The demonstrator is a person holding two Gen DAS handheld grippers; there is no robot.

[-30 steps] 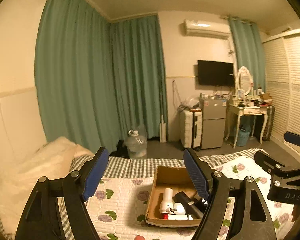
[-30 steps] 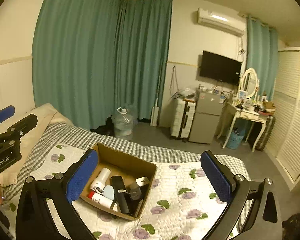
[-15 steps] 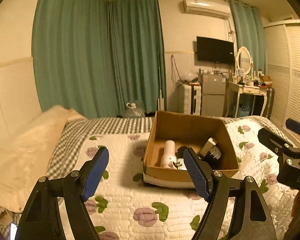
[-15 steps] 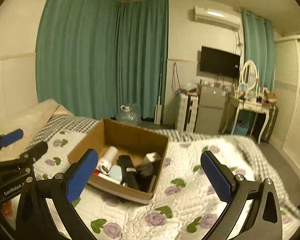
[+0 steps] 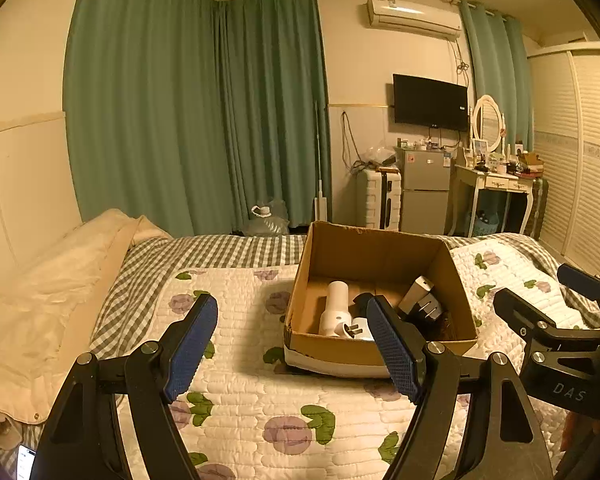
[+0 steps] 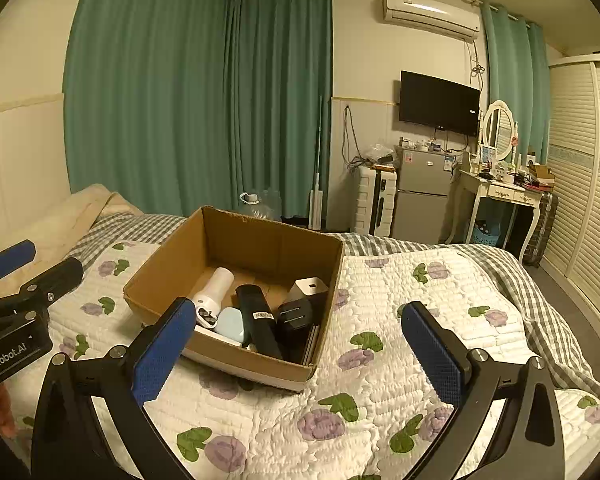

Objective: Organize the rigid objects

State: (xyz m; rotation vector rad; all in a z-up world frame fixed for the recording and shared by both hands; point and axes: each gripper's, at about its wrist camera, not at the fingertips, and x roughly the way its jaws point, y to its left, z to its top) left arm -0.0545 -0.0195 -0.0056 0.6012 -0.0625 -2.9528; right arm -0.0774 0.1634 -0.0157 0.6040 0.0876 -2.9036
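Note:
A brown cardboard box [image 5: 332, 348] [image 6: 172, 276] sits on the flowered quilt. Inside lie a white cylinder-shaped device [image 5: 335, 308] [image 6: 216, 288], a black bar [image 6: 260, 320], a pale blue item [image 6: 231, 323], a black plug block [image 6: 296, 316] and a grey charger [image 5: 418, 292] [image 6: 310, 288]. My left gripper [image 5: 292, 344] is open and empty, low over the quilt just in front of the box. My right gripper [image 6: 296, 354] is open and empty, at the box's near right corner. Each gripper also shows at the edge of the other's view.
The flowered quilt [image 6: 380, 360] covers the bed, with a checked sheet [image 5: 204, 252] and cream pillows [image 5: 60, 280] to the left. Green curtains, a water jug [image 5: 266, 220], a suitcase, a small fridge [image 5: 424, 196] and a dressing table [image 6: 500, 196] stand beyond the bed.
Both grippers have dropped lower toward the bed and closer to the box, which now looks larger and is seen from a flatter angle. Both stay open and empty.

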